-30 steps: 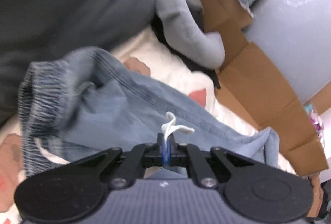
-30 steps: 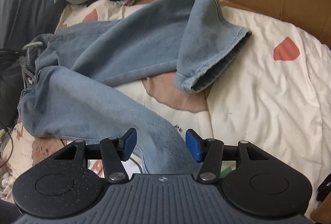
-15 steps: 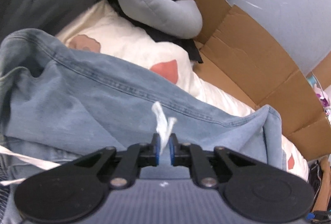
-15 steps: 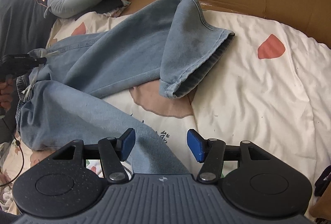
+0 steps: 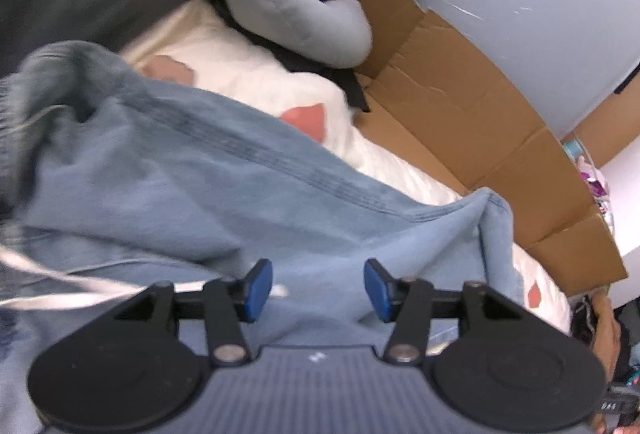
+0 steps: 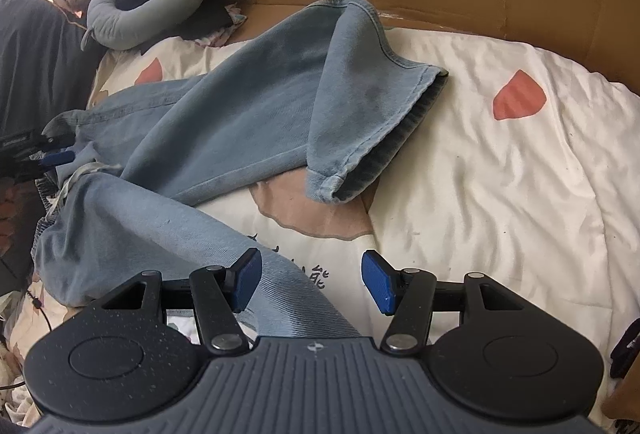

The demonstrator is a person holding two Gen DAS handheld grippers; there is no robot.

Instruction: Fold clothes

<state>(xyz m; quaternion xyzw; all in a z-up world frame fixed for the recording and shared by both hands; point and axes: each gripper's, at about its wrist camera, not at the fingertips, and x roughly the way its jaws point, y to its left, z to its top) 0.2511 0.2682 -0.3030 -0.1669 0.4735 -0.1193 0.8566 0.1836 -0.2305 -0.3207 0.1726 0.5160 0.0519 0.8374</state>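
Light blue denim trousers (image 6: 248, 121) lie spread over a white quilt (image 6: 500, 185) printed with red and tan patches, filling the left and centre of the right wrist view. At the far left edge of that view the left gripper (image 6: 60, 157) is just over the waistband, beside a white drawstring (image 6: 78, 173). One leg runs to the upper centre and folds back, its hem (image 6: 384, 149) open toward the right; the other leg passes under the right gripper (image 6: 311, 280) at lower centre. That gripper's jaws stand wide, with the denim below them and, as far as the view shows, not pinched.

In the blurred left wrist view, the drawstring (image 5: 60, 286) trails at lower left. The left gripper (image 5: 318, 290) has just been opening; its blue pads are apart with nothing between them. A grey neck pillow (image 5: 288, 5) sits at upper centre, cardboard (image 5: 480, 121) at right.
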